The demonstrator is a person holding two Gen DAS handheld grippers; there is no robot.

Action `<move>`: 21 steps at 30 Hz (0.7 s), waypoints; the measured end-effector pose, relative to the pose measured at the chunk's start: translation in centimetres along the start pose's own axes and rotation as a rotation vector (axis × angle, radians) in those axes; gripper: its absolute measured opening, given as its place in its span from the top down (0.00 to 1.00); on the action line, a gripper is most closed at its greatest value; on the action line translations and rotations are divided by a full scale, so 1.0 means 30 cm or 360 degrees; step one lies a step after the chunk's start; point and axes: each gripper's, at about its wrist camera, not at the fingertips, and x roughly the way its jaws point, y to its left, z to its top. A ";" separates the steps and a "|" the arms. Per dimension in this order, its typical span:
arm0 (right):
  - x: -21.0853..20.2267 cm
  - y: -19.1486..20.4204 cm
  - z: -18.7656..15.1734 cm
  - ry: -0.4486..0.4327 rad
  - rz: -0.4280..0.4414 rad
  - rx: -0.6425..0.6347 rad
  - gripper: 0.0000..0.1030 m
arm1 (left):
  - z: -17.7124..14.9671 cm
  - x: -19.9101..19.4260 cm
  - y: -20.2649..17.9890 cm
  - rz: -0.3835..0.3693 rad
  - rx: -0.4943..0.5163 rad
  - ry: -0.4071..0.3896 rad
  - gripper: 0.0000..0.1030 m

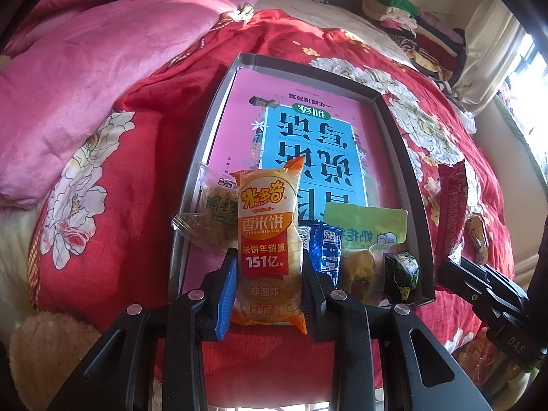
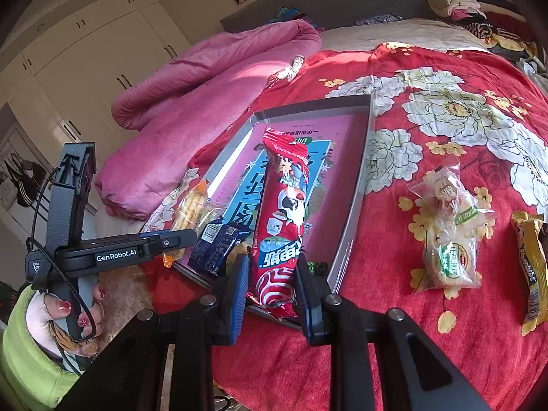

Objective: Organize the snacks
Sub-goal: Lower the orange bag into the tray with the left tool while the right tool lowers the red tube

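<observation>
Right up close, the left gripper [image 1: 269, 294] is clamped on an orange rice cracker pack [image 1: 269, 243], its blue pads pressing both sides of the wrapper, which stands upright over the near end of the box. The right gripper [image 2: 270, 291] grips a long red snack pack [image 2: 282, 219] the same way, and that one also reaches out over the box.

Under everything lies a red floral quilt [image 1: 113, 185] on the bed, with a pink blanket [image 1: 68, 78] bunched at its far side. On the quilt sits a shallow grey box [image 1: 400, 157] with a pink and blue book cover [image 1: 308, 137] flat on its bottom. At the near end of the box are a clear bag [image 1: 209, 219], a green pouch [image 1: 366, 236], a blue packet [image 1: 325, 250] and a small dark green sweet [image 1: 402, 274].

Well apart from the box, out on the quilt, lie 2 clear-wrapped cakes [image 2: 448, 233] and a yellow pack [image 2: 531, 263] beside them. A hand [image 2: 65, 311] in a green sleeve holds the left gripper's handle; its grip looks firm, though the lens bends that corner.
</observation>
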 end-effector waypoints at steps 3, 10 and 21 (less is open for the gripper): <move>0.014 -0.007 0.002 0.0011 -0.0033 0.0006 0.74 | 0.000 0.003 -0.001 -0.0001 0.0001 -0.0001 0.67; 0.037 -0.011 -0.002 0.0032 -0.0065 -0.0006 0.73 | 0.001 0.005 0.000 -0.0004 0.0003 0.0000 0.67; -0.002 -0.008 0.003 -0.0023 -0.0065 -0.0014 0.73 | 0.006 -0.018 -0.010 -0.0019 0.0026 -0.0039 0.67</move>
